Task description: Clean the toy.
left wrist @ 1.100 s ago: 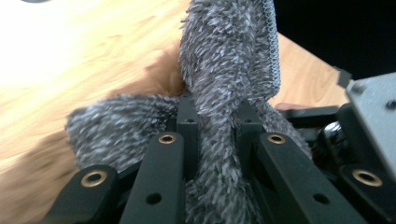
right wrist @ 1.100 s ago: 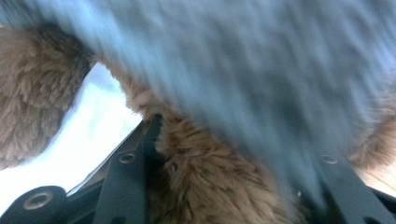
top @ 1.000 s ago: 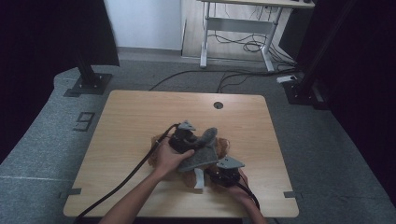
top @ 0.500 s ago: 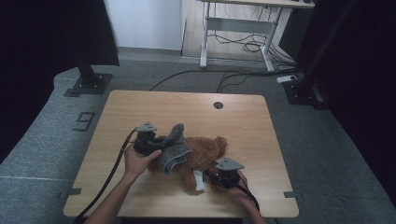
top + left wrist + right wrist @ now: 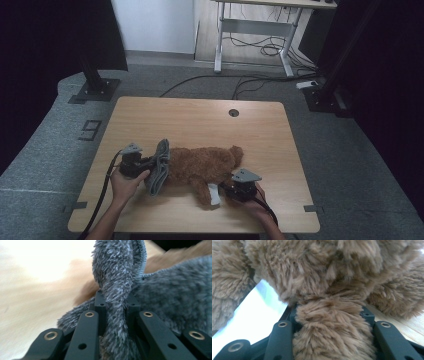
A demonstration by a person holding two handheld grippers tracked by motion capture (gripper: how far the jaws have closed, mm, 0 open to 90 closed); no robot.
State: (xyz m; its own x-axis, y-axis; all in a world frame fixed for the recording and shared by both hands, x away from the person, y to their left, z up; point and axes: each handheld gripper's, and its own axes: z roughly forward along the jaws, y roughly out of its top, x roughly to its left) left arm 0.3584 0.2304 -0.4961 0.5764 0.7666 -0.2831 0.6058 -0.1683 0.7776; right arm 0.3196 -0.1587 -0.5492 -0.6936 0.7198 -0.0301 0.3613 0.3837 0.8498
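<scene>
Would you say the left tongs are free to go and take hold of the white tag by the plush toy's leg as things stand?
Probably not. The left tongs are shut on the grey cloth, and the white tag lies beyond the plush toy, beside the right tongs, which grip a brown limb.

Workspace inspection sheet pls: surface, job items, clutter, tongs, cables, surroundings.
Surface: wooden table, with a round grommet hole near its far edge.
Job's things: brown plush toy lying on its side; grey fuzzy cloth bunched against its left end.
Clutter: nothing seen on the table apart from a pale tag on the toy.
Tongs: left tongs shut on a fold of the grey fuzzy cloth; right tongs shut on a limb of the brown plush toy.
Cables: a black cable trails from the left tongs off the near edge; loose cables on the floor beyond.
Surroundings: grey carpet, dark curtains, stand bases, a desk frame behind.
</scene>
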